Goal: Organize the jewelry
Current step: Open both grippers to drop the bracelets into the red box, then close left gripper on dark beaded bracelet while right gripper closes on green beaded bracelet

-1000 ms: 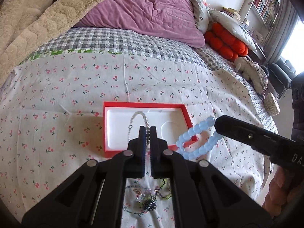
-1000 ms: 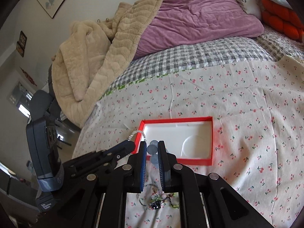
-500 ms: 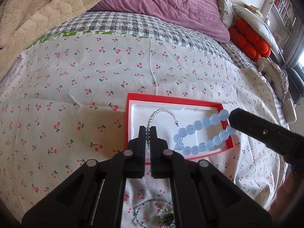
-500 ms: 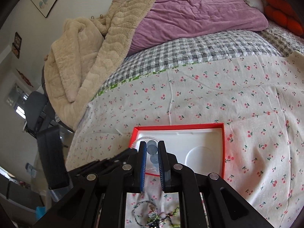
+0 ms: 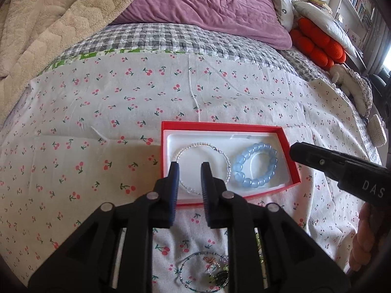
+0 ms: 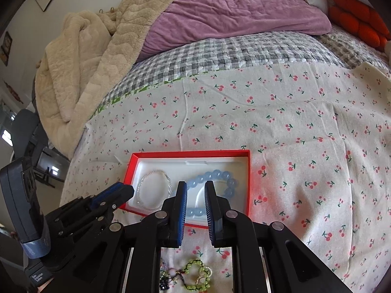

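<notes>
Both grippers, left and right, are held parted and empty above the box, where two bracelets are laid

A cherry-print bedspread carries a red box and tangled jewelry

A cherry-print sheet covers the near part of the bed. Behind it lies a grey checked quilt, with a purple duvet beyond that. A beige fleece blanket is heaped left of the duvet; orange cushions sit right of it.
</notes>
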Available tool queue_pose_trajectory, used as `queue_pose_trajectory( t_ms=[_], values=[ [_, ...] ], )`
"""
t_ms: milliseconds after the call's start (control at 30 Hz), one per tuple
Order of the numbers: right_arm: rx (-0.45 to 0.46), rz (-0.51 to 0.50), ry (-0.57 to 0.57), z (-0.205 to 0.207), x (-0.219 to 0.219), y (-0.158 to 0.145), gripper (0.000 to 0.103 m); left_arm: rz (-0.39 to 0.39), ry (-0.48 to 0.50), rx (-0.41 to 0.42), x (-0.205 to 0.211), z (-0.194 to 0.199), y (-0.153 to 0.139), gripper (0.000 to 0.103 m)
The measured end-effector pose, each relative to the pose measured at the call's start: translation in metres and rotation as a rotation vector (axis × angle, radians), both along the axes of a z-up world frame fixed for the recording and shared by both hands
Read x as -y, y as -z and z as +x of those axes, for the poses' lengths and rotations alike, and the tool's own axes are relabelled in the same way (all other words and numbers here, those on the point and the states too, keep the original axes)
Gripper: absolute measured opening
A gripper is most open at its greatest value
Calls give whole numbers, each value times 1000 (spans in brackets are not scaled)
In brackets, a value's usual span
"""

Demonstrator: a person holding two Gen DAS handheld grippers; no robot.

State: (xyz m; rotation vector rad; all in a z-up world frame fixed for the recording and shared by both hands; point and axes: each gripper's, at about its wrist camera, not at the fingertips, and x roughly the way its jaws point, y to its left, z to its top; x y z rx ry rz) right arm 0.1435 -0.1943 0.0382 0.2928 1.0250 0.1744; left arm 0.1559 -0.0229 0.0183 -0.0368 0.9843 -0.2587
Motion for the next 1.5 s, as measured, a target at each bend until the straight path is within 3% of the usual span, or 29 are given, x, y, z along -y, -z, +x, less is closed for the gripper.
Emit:
queue_pose_trajectory(
  t_ms=[67, 200, 300, 333, 433, 467, 733, 933, 1233, 1433, 1500],
  values=[
    [0, -34, -16, -6, -2, -4, 16, 10, -10, -9, -2, -5, -1, 31],
    [3, -81, -53, -21, -6, -10, 17, 32, -15, -1, -8, -20, -6, 58],
    [-3, -109, -80, -33, -9, -10, 21, 61, -5, -5, -14, -32, -6, 67],
    [-12, -110, -89, -36, -10, -10, 29, 68, -3, -15, -16, -36, -4, 69],
    [-19, -107, -93, -48, -10, -9, 75, 91, -2, -56, -22, -46, 7, 78],
    [-8, -109, -95, -52, -10, -9, 75, 99, -1, -73, -23, -49, 11, 79],
    [-79, -207, -167, -77, -23, 11, 76, 112, -10, -211, -35, -71, 45, 79],
    [-128, -200, -153, -89, -17, 25, 77, 113, 1, -256, -46, -79, 55, 79],
    [-188, -210, -141, -91, -13, 41, 77, 21, 19, -301, -60, -80, 59, 79],
    [-234, -161, -146, -86, -11, 47, 77, -56, 35, -315, -57, -70, 58, 60],
    [-249, -149, -145, -84, -11, 50, 76, -80, 45, -320, -56, -67, 59, 47]
  ],
)
